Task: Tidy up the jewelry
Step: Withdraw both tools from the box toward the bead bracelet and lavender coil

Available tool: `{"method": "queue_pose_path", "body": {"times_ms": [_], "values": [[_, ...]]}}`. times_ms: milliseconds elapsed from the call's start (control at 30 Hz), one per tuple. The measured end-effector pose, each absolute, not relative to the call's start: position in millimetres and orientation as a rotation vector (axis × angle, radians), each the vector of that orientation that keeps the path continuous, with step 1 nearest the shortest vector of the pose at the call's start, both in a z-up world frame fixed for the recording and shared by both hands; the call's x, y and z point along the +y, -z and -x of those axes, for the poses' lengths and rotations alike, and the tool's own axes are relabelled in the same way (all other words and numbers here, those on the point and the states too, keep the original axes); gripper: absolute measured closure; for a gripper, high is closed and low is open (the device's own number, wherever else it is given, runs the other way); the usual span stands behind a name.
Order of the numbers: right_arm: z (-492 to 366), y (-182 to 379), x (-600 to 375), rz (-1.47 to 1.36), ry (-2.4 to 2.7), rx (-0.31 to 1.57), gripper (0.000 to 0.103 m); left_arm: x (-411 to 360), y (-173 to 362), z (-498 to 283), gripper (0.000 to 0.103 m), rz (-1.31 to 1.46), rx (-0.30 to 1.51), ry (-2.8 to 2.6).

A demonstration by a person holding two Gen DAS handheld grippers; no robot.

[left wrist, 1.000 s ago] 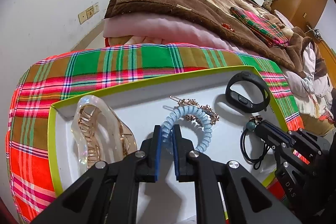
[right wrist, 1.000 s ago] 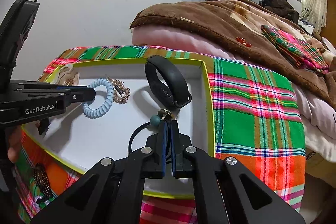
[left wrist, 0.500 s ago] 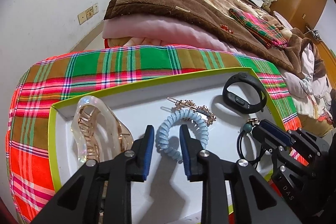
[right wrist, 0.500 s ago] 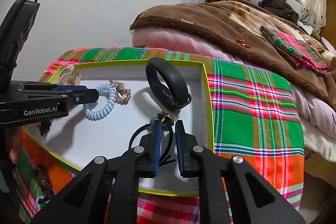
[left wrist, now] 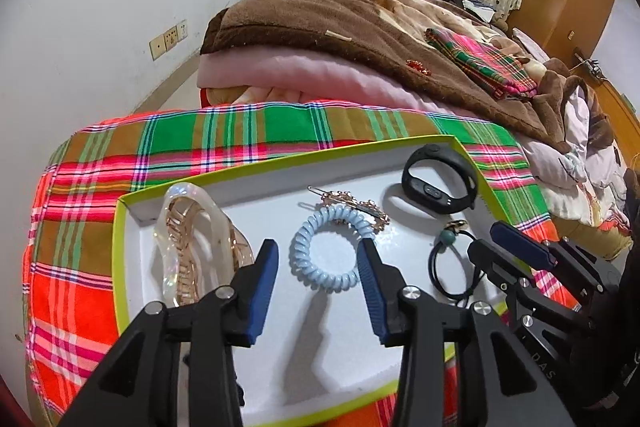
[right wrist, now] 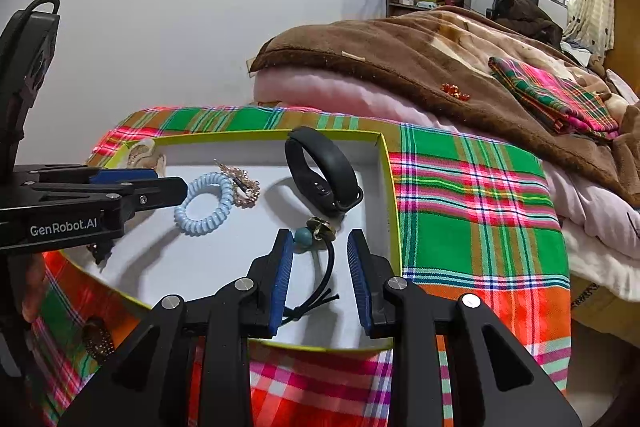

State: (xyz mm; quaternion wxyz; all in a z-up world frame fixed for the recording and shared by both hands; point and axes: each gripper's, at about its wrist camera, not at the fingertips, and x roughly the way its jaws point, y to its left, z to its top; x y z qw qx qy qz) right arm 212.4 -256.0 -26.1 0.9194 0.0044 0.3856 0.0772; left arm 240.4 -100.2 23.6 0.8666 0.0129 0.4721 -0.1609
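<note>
**Both ties let go inside the tray**

The left tool point(left wrist: 318, 287) stands released around the blue coil tie point(left wrist: 330, 247), its jaws just parted to leave it lying flat. The right tool point(right wrist: 320, 279) has likewise been spreading, freeing the black elastic point(right wrist: 326, 267) in the white tray point(right wrist: 384, 187).

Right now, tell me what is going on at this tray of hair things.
A person is sorting accessories into a white tray with a lime-green rim. The left hand-held gripper has just been opening around a pale blue spiral hair tie, which lies free on the tray. The right hand-held gripper has also just been opening, and a black elastic hair tie with a teal bead lies loose between its fingers.
</note>
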Motion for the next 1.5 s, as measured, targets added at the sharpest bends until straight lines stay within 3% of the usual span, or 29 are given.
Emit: {"method": "queue_pose_path", "body": {"times_ms": [767, 933, 1500], "values": [[-135, 0, -243, -0.052, -0.245, 0.714, 0.073, -54, -67, -152, 0.053, 0.044, 0.835, 0.349], [-117, 8, -235, -0.078, -0.294, 0.736, 0.063, -35, -60, -131, 0.051, 0.074, 0.837, 0.350], [-89, 32, -190, -0.008, -0.405, 0.819, 0.063, 12, -38, -91, 0.049, 0.134, 0.855, 0.321]]}}
